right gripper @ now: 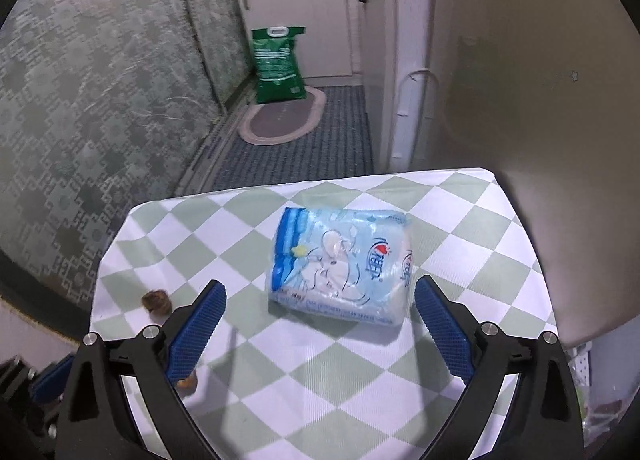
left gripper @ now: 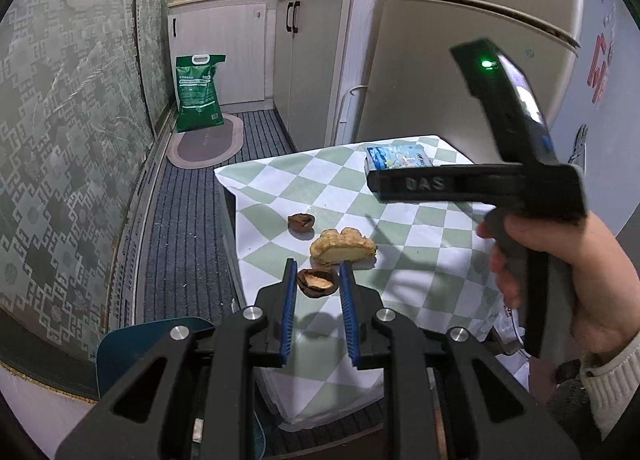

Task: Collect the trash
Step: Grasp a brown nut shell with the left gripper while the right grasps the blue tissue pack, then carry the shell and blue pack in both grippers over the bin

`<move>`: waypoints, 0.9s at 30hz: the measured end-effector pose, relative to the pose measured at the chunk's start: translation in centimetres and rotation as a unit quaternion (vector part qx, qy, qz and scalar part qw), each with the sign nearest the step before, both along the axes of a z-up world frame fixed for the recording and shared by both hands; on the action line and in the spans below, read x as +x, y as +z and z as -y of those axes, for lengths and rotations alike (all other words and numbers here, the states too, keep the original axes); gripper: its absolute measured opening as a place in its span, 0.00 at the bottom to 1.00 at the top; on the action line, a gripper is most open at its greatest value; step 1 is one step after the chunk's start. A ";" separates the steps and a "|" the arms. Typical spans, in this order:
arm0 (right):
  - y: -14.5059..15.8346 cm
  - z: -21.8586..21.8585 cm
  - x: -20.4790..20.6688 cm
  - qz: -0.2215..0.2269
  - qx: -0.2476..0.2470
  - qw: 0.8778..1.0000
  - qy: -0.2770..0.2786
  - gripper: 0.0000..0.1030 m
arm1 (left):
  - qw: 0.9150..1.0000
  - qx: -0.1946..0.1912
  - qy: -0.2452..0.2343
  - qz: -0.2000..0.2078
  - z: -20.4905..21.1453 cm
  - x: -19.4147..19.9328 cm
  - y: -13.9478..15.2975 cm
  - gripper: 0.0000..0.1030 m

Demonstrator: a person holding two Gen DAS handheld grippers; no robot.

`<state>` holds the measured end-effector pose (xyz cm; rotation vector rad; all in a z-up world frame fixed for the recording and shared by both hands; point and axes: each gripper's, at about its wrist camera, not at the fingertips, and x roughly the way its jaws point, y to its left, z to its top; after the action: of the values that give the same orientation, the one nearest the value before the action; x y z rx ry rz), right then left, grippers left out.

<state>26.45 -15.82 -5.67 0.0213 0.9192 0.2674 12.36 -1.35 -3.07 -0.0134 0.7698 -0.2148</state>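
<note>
Left gripper (left gripper: 318, 274) pinches a walnut shell half (left gripper: 317, 282) just before the bread piece (left gripper: 343, 247); right gripper (right gripper: 320, 302) hangs spread wide over the tissue pack (right gripper: 342, 264), past that bread.

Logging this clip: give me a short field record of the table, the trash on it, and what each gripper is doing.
surface: table with green and white checked cloth
trash near left gripper: walnut shell half, between the blue pads
other trash: second shell half; bread piece
left gripper: jaws narrowed around the shell, contact not clear
right gripper: jaws wide open, facing the tissue pack, not touching it
background: green bag on the floor by the cabinets
</note>
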 end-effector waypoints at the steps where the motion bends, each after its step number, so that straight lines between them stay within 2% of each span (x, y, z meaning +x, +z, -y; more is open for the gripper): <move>1: -0.1 0.0 0.2 -0.002 0.000 1.000 -0.005 0.93 | 1.000 0.000 -0.001 -0.001 -0.1 -0.2 0.0 0.22; 6: -0.5 -0.5 1.4 -0.018 0.005 1.000 -0.025 0.93 | 1.000 -0.002 0.003 -0.002 -1.3 -0.8 0.1 0.22; 12: -0.7 -1.2 2.2 -0.017 -0.018 0.999 -0.027 0.92 | 1.000 -0.008 0.014 0.003 -3.2 -1.6 0.5 0.22; 13: -0.9 -1.4 2.1 -0.015 -0.033 0.999 -0.026 0.86 | 1.000 -0.010 0.017 0.003 -3.7 -1.7 0.5 0.22; 14: -1.0 -1.8 2.0 -0.010 -0.054 0.998 -0.026 0.75 | 1.000 -0.011 0.019 0.003 -4.1 -1.8 0.6 0.22; 16: -0.9 -2.1 1.7 -0.001 -0.068 0.997 -0.021 0.69 | 1.000 -0.016 0.025 0.005 -4.9 -2.0 0.7 0.22; 21: 0.7 -2.2 1.1 0.005 -0.033 0.999 -0.012 0.67 | 0.999 -0.023 0.037 0.012 -6.8 -2.9 1.3 0.22; 27: 3.4 -4.8 -0.7 0.025 0.010 0.999 0.048 0.67 | 0.998 -0.022 0.059 0.007 -9.1 -3.7 1.0 0.22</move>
<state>25.71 -11.01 -2.25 -0.0115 0.8688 0.3638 8.61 7.76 -2.03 -0.0992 0.7481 -0.1195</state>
